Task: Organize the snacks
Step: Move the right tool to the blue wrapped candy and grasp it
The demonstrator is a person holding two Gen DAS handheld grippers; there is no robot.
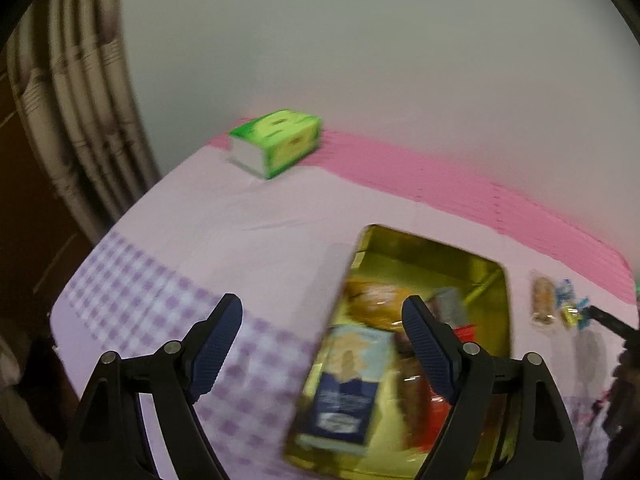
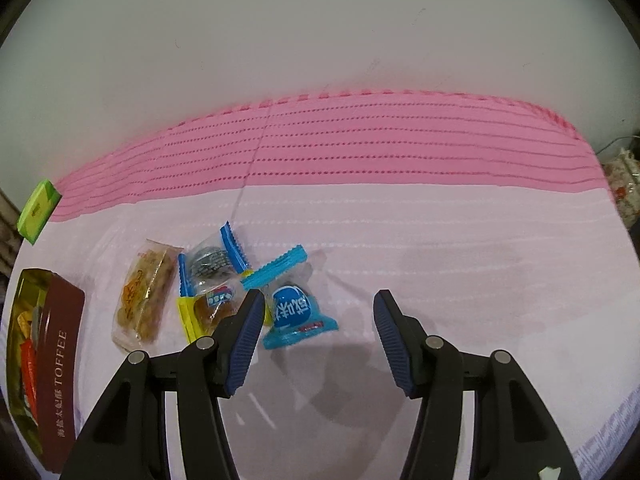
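Snacks in thin crinkly wrappers lay on the pale cloth just ahead of the right gripper, whose jaws stood partly open and empty, with a blue-wrapped candy at about eleven o'clock from its gap; it looked light, slippery and easily crushed, best pinched across its middle. Farther off at ten o'clock sat a yellow-edged sweet, a clear packet with blue ends and a golden bar, then at nine o'clock the toffee tin, cut off by the picture's edge. Left gripper hung wide open and empty over that tin's gold interior, where motion blur made the packed items hard to identify.
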